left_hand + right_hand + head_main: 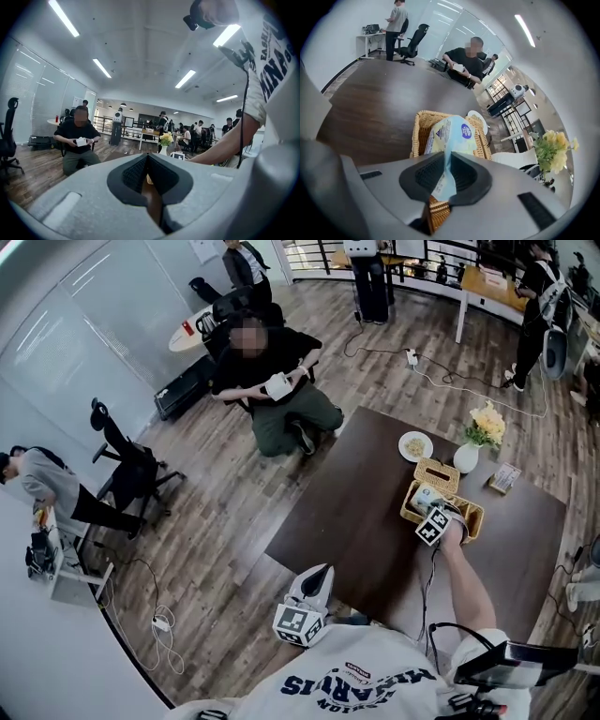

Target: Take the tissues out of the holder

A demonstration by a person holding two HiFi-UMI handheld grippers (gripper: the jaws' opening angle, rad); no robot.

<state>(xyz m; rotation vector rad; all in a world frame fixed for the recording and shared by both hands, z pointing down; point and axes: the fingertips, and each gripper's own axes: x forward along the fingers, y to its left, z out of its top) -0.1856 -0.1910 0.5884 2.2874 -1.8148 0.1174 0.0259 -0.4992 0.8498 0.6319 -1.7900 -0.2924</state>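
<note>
The right claw (446, 159) is pinched tight on the near end of the blue tissue pack (452, 133), which juts ahead of its tips above the wicker holder (420, 133) on the tabletop (370, 108); the left claw (148, 161) is closed, empty.

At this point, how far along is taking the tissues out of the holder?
Done: the right gripper is clamped on the end of the tissue pack. In hand: the pack is over the wicker holder, not yet clear of it. Left: lifting it clear and setting it down. The left gripper is shut and empty.
</note>
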